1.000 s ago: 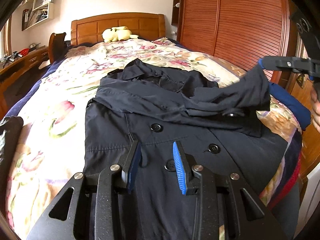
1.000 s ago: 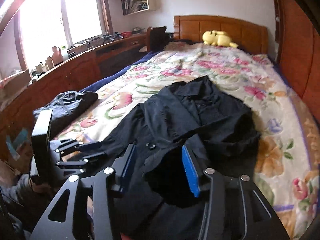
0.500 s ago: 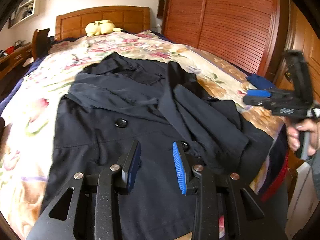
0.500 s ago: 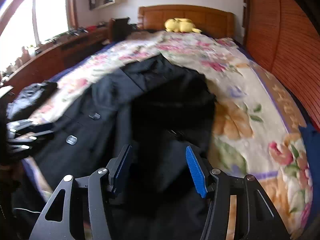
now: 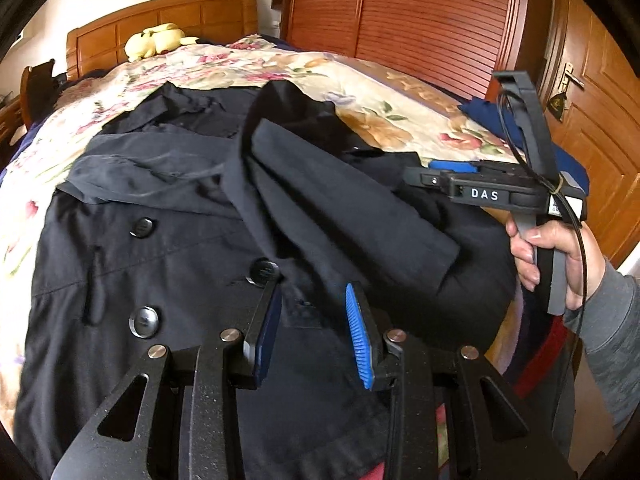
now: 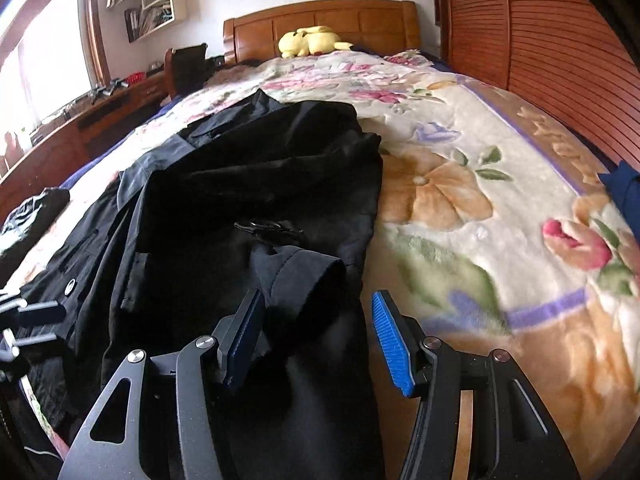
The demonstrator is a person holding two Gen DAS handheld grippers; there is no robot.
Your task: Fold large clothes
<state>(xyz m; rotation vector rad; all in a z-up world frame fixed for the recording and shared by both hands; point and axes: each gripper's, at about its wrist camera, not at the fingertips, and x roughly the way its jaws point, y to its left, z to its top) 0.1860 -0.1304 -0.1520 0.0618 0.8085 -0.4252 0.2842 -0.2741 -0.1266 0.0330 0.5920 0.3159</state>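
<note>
A dark navy double-breasted coat (image 5: pixel 168 248) lies front up on the floral bedspread, collar toward the headboard. Both sleeves lie folded across its chest; the right sleeve's cuff (image 5: pixel 432 252) rests near the coat's right edge. My left gripper (image 5: pixel 316 328) is open and empty, hovering over the coat's lower front near the buttons. My right gripper (image 6: pixel 316 336) is open and empty just above the sleeve cuff (image 6: pixel 308 280). The right gripper also shows from the side in the left wrist view (image 5: pixel 452 168), over the coat's right edge.
A yellow plush toy (image 6: pixel 312 40) lies by the wooden headboard. A wooden slatted wardrobe (image 5: pixel 420 20) runs along the bed's right side. A blue cloth (image 6: pixel 624 192) sits at the bed's right edge. A dark garment (image 6: pixel 32 212) lies at the left edge, beside a desk.
My right gripper let go of the right sleeve, which dropped folded across the coat, then drew back to the right edge. My left gripper shifted rightward over the coat's lower front.
</note>
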